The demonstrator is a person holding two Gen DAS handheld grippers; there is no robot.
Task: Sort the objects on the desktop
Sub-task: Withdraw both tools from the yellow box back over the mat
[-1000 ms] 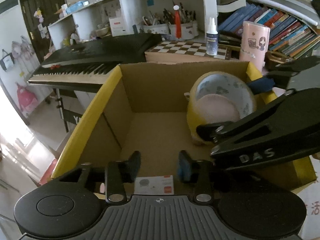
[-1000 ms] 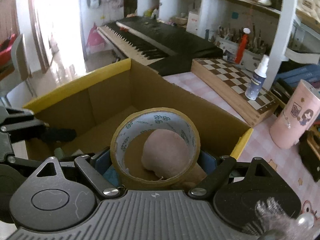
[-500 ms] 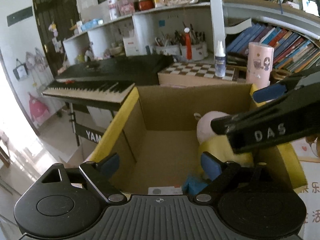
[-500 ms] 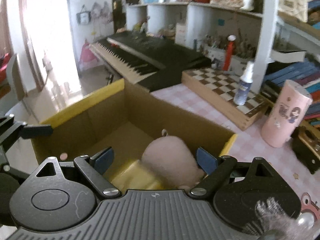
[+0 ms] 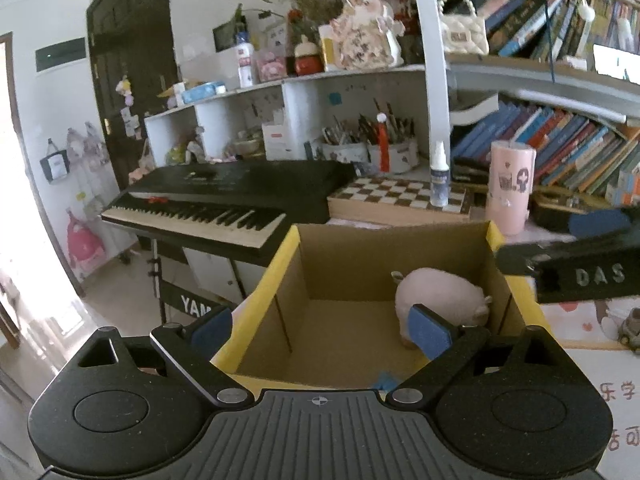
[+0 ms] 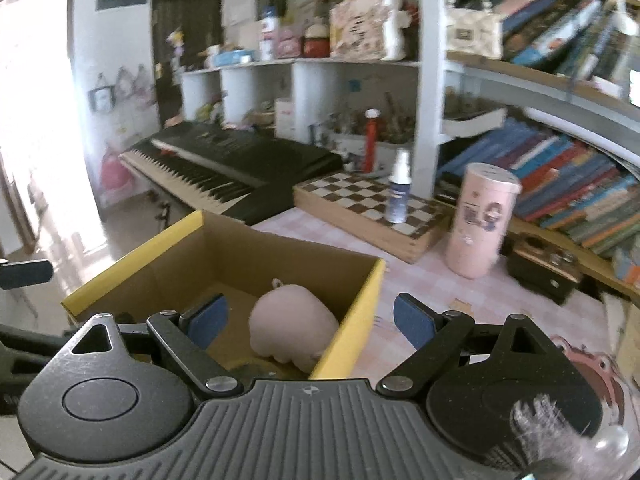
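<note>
An open cardboard box with yellow rims (image 5: 276,280) (image 6: 132,264) stands on the desk. A pink plush pig (image 5: 436,292) (image 6: 292,332) lies inside it, against the right wall. The top of a yellow tape roll (image 6: 256,368) shows beside the pig in the right wrist view. My left gripper (image 5: 320,332) is open and empty above the box's near edge. My right gripper (image 6: 312,320) is open and empty above the box's right rim. The right gripper also shows in the left wrist view (image 5: 580,264), to the right of the box.
A black keyboard (image 5: 224,200) stands left of the box. Behind it are a chessboard (image 5: 400,196), a spray bottle (image 5: 439,176) and a pink canister (image 5: 510,188). Shelves hold books (image 5: 560,152). A pink patterned mat (image 6: 416,280) covers the desk to the right.
My right gripper opened, let the tape roll drop into the box and rose away. My left gripper opened wide and lifted out of the box.
</note>
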